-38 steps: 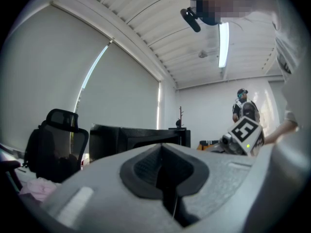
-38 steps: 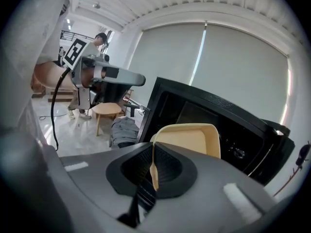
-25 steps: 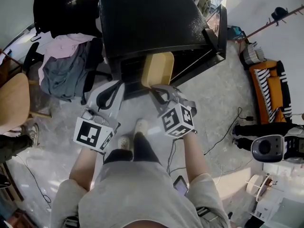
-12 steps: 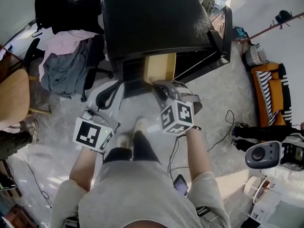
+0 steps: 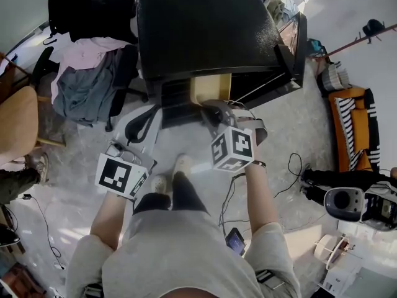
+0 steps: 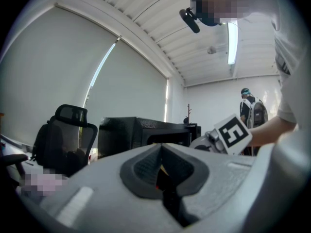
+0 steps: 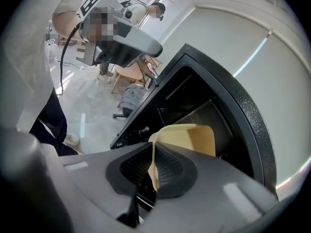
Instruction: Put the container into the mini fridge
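- Your R gripper (image 7: 151,166) had its jaws clamped on the edge of the tan container (image 7: 187,137).
- Container sat partway inside the open mini fridge (image 5: 205,23).
- Your L gripper (image 6: 162,152) had its jaws closed, empty, clear of the fridge.

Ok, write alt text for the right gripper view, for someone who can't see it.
The right gripper is shut on the rim of a tan plastic container, holding it at the open front of a black mini fridge. Pale floor shows at left.
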The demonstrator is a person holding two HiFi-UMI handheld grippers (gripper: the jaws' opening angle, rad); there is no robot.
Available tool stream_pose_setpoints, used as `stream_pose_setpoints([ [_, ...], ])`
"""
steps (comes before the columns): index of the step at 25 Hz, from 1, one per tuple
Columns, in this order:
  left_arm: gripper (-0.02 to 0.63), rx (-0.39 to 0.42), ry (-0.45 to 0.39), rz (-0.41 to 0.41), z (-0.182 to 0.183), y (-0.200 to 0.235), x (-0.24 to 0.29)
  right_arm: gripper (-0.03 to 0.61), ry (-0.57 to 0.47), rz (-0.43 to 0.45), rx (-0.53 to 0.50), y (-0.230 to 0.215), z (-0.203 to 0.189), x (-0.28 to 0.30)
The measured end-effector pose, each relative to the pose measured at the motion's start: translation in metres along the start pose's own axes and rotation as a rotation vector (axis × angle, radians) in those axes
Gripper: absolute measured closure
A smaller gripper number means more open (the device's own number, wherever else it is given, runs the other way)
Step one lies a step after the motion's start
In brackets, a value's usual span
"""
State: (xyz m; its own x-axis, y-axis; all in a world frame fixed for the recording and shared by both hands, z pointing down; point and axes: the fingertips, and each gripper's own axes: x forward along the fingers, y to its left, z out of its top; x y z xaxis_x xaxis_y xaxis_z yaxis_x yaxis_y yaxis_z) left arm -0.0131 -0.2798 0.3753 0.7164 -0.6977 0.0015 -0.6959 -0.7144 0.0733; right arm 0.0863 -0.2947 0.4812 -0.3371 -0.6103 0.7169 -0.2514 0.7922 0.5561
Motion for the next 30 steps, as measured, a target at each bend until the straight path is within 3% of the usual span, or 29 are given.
stream_pose_setpoints([
  [30, 0.612, 0.018, 0.025, 0.078, -0.006, 0.009, 0.011, 0.546, -0.021, -0.079, -0.108, -0.048, -0.006, 0.025],
])
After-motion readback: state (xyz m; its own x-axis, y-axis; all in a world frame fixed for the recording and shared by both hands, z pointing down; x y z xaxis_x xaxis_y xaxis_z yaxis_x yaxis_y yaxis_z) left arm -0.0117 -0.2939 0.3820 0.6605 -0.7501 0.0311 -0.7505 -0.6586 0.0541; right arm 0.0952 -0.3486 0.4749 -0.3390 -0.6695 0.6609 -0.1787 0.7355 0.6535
